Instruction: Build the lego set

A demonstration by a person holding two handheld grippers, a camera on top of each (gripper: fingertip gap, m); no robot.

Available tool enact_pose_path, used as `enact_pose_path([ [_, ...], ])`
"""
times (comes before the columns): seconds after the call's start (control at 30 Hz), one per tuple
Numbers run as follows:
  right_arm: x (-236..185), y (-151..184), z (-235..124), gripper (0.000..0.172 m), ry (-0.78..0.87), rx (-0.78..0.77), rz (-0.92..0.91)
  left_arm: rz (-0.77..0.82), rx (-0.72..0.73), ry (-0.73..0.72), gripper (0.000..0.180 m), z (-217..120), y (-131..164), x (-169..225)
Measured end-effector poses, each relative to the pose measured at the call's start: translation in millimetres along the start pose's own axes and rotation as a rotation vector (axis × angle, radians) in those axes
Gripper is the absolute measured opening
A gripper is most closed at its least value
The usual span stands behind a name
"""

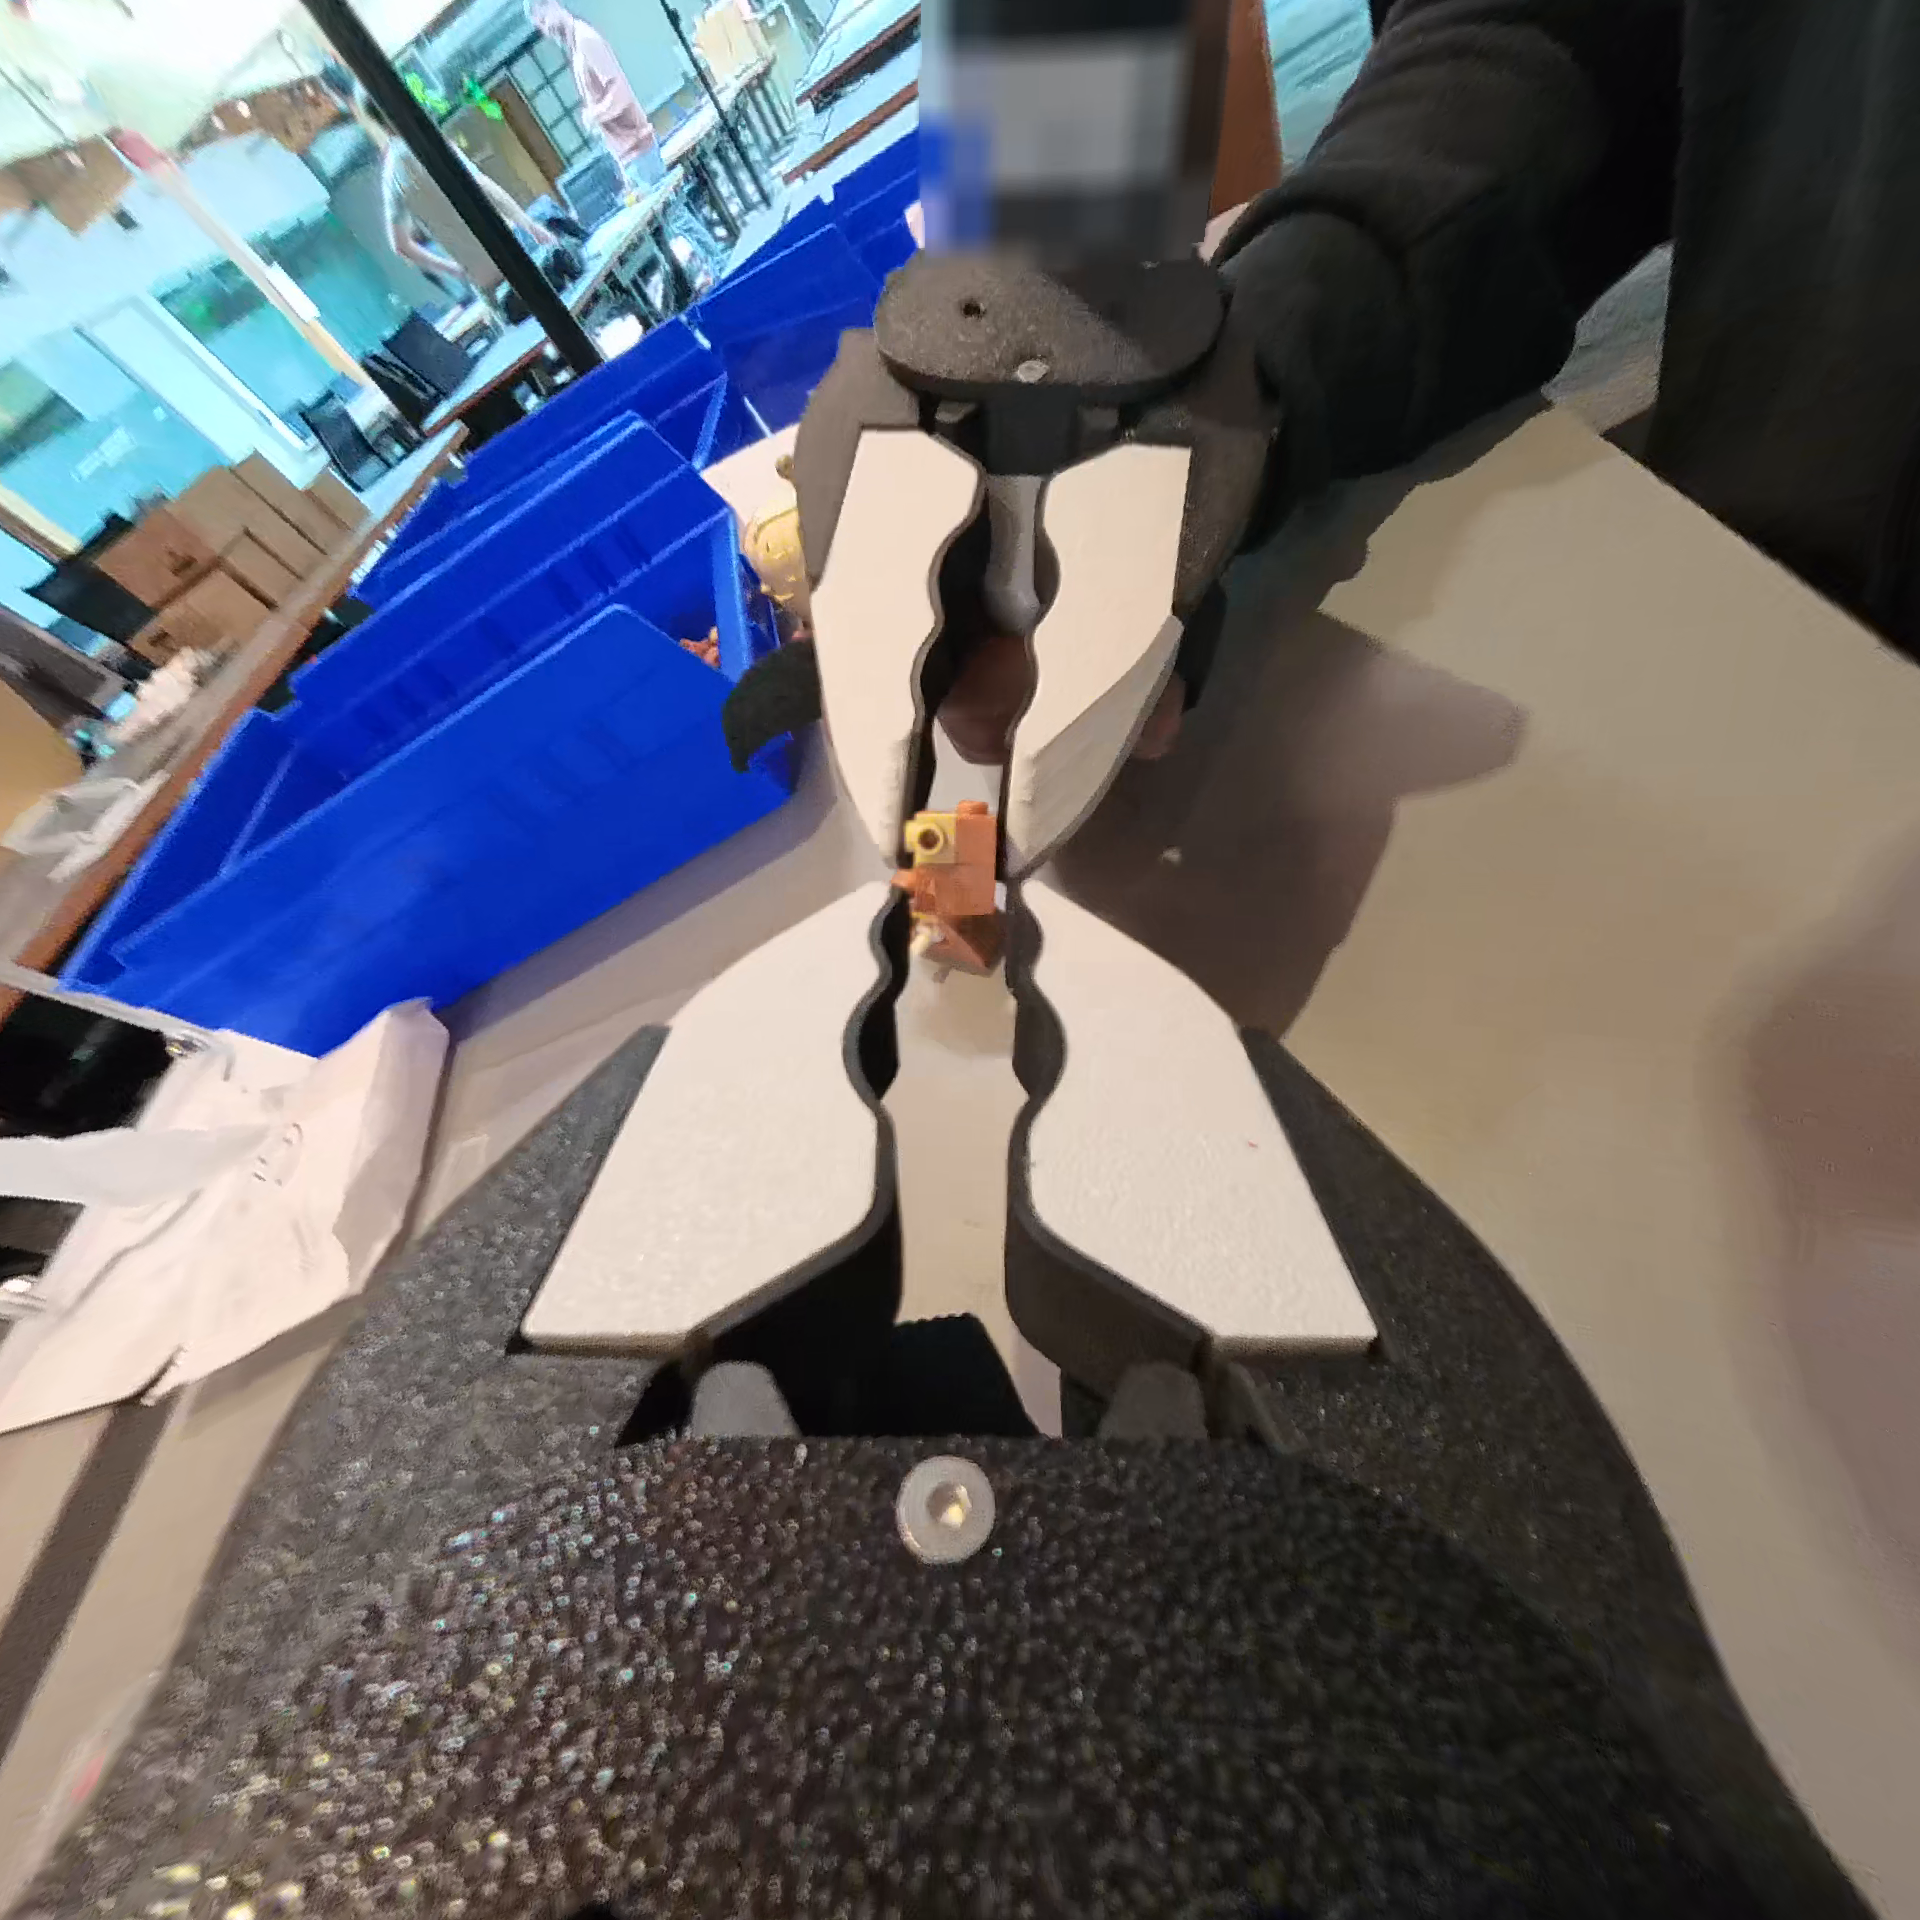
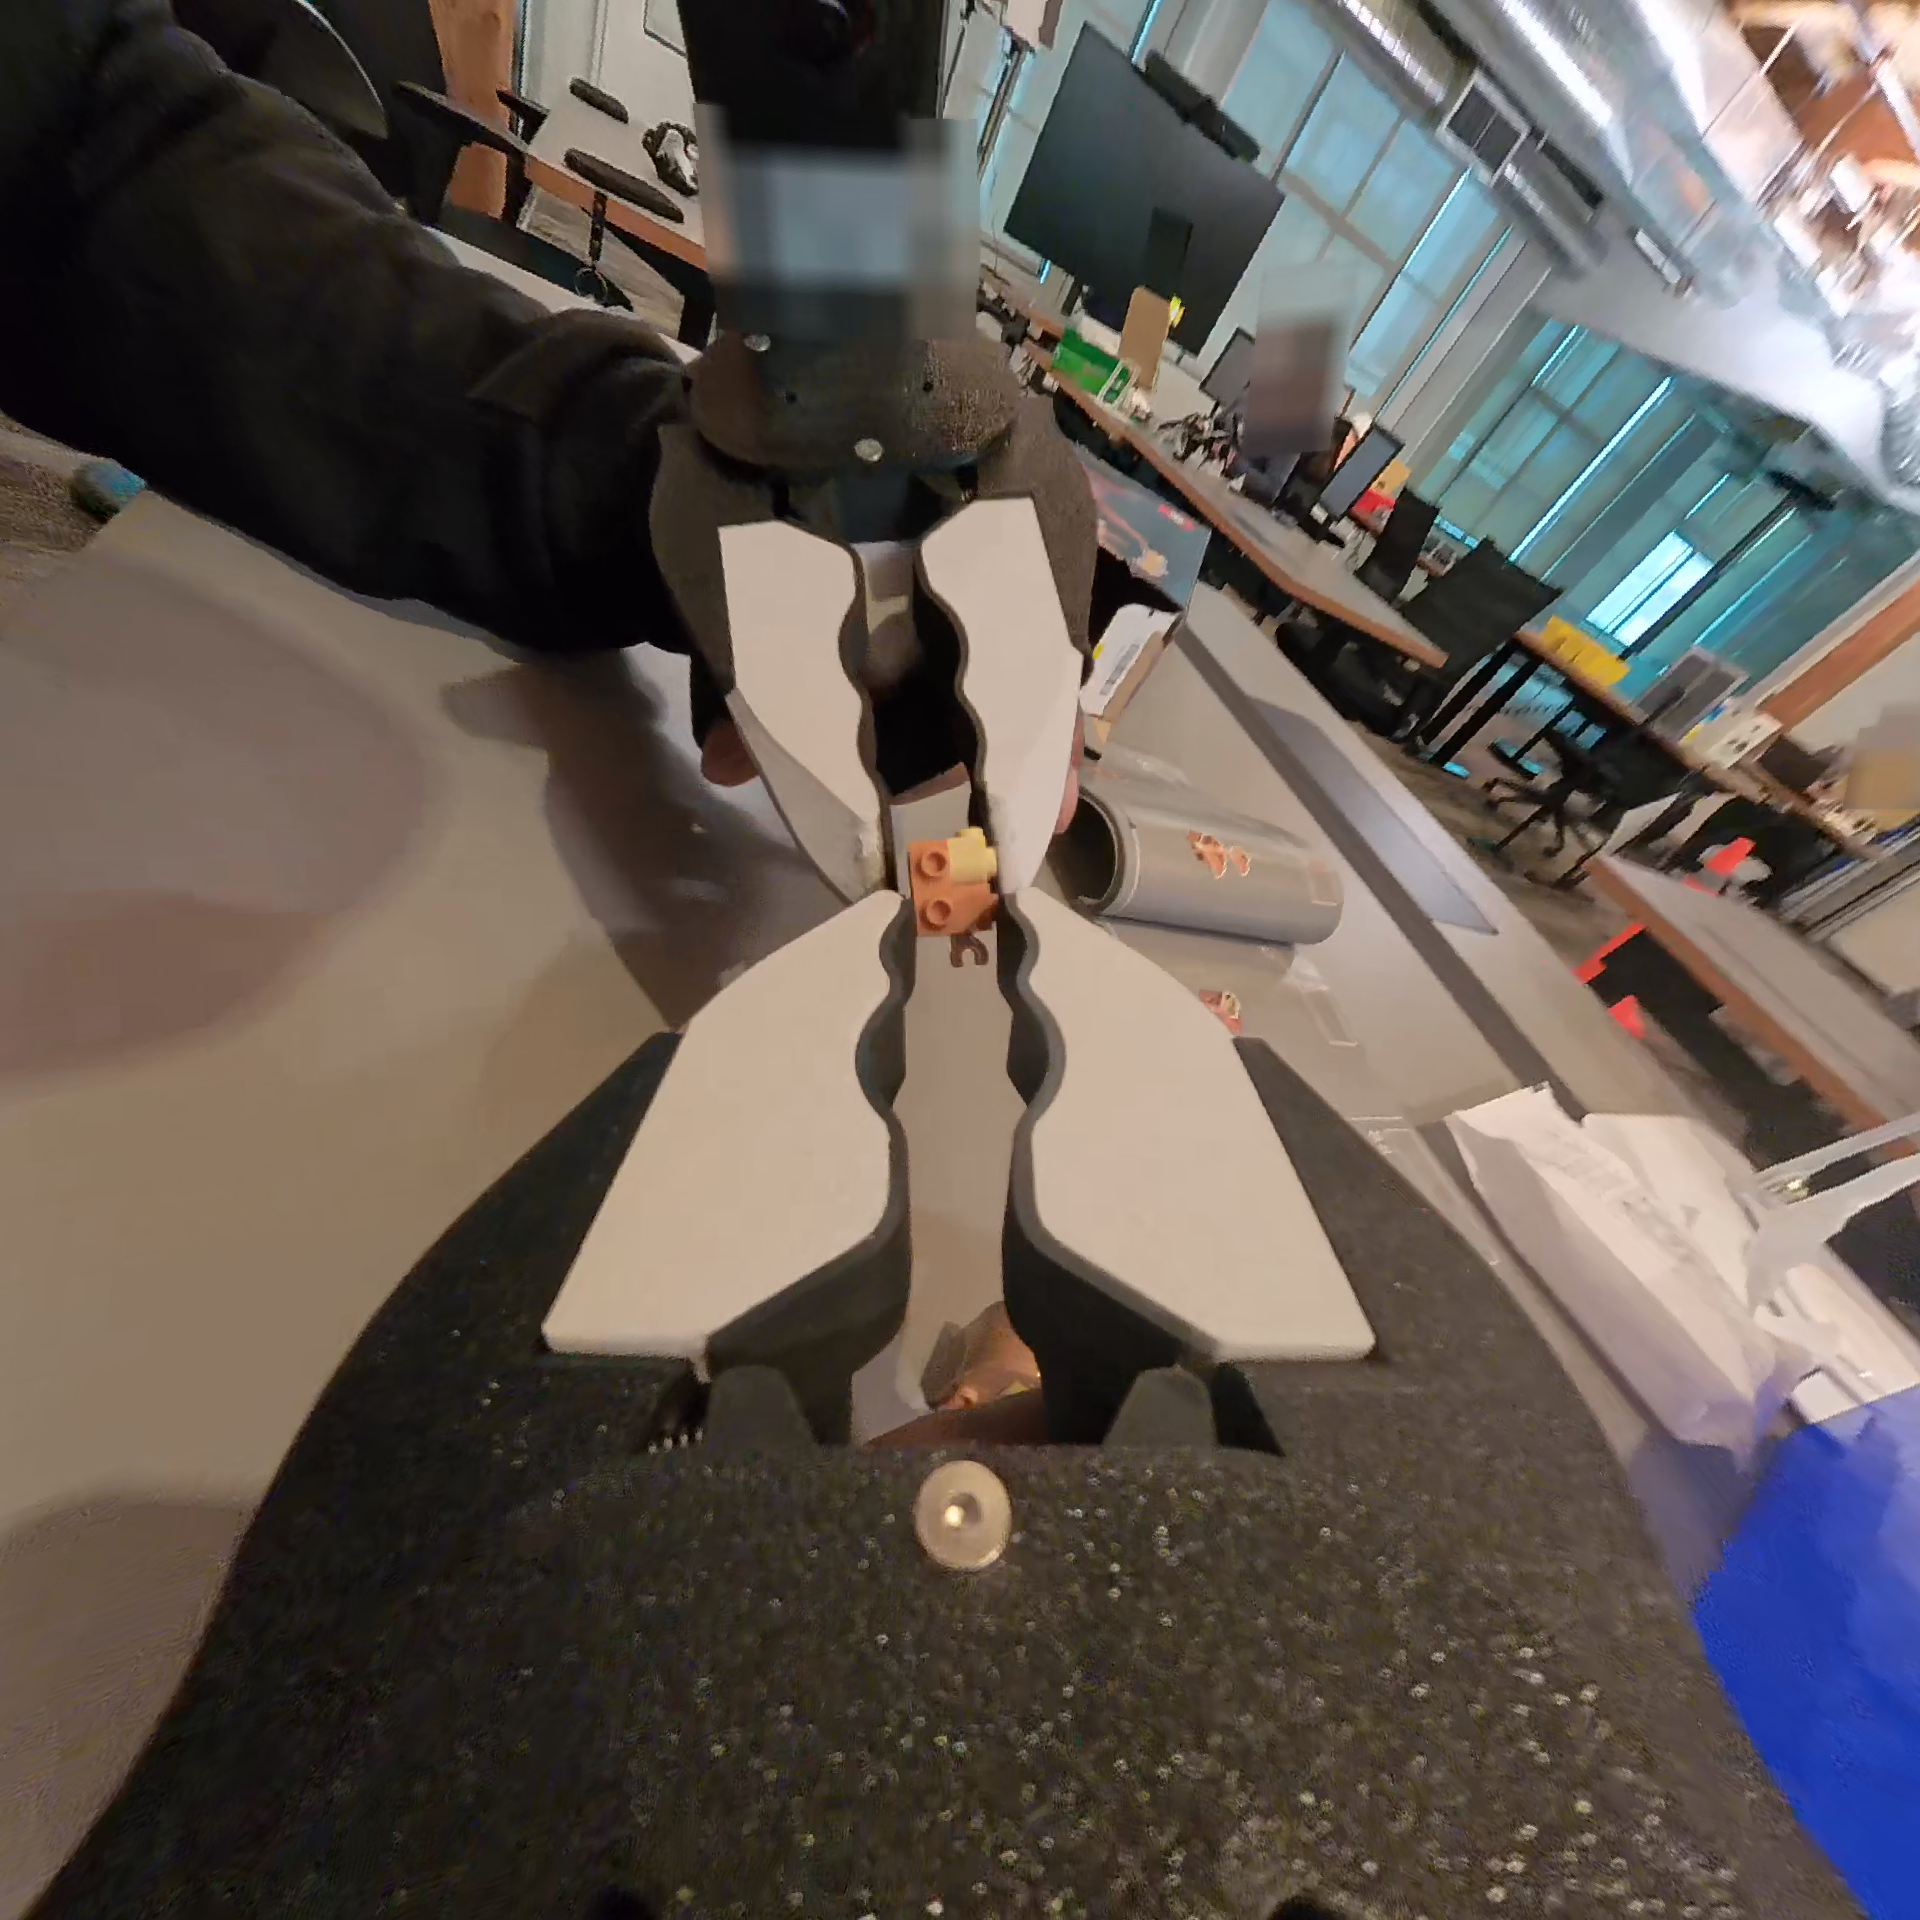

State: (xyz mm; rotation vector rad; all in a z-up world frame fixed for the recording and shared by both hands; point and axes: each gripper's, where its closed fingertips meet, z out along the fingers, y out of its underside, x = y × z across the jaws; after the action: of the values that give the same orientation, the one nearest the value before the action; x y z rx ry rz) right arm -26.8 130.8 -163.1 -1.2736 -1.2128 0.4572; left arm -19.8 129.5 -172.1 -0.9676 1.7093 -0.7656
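The grey table point(image 1: 1558, 831) carries everything in view. On it, off the left gripper's left side, stands a row of blue bins point(image 1: 468, 748), the nearest holding small brownish pieces at its far corner. White paper sheets point(image 1: 208, 1195) lie crumpled in front of the bins. In the right wrist view a grey cylindrical container point(image 2: 1216, 883) lies on its side on the table, open end toward the grippers, with small orange marks on its wall. A flat printed box point(image 2: 1132, 644) sits just behind it.

The 2 grippers meet tip to tip above the table, each held by a hand in a black glove and dark sleeve.

The left gripper point(image 1: 951, 925) has its fingers nearly closed, only a narrow gap between them. The lower part of a small brick assembly point(image 1: 956, 883) sits in that gap, with both pads against its sides.

The right gripper point(image 2: 951, 914) is likewise nearly closed, and its pads press on the orange block of the same assembly.

The brick assembly is a small orange-brown cluster with 1 pale yellow brick point(image 2: 971, 852) on its upper side and a dark brown clip piece point(image 2: 968, 951) hanging below. It is clear of the table, held between the 2 opposed sets of fingertips.
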Motion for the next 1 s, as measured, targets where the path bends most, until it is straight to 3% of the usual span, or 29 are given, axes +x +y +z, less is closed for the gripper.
enact_pose_path([
  [0.67,-1,-10,-3,0.014,0.047,0.032,-0.119,0.111,0.052,-0.04,0.014,-3,-10,-1],
  [0.8,6,2,1,0.015,0.114,-0.028,-0.155,-0.048,-0.015,0.016,0.02,-2,8,-3],
  [1.0,16,14,4,0.015,0.208,-0.113,-0.265,-0.596,0.067,0.105,0.03,-4,7,-17],
])
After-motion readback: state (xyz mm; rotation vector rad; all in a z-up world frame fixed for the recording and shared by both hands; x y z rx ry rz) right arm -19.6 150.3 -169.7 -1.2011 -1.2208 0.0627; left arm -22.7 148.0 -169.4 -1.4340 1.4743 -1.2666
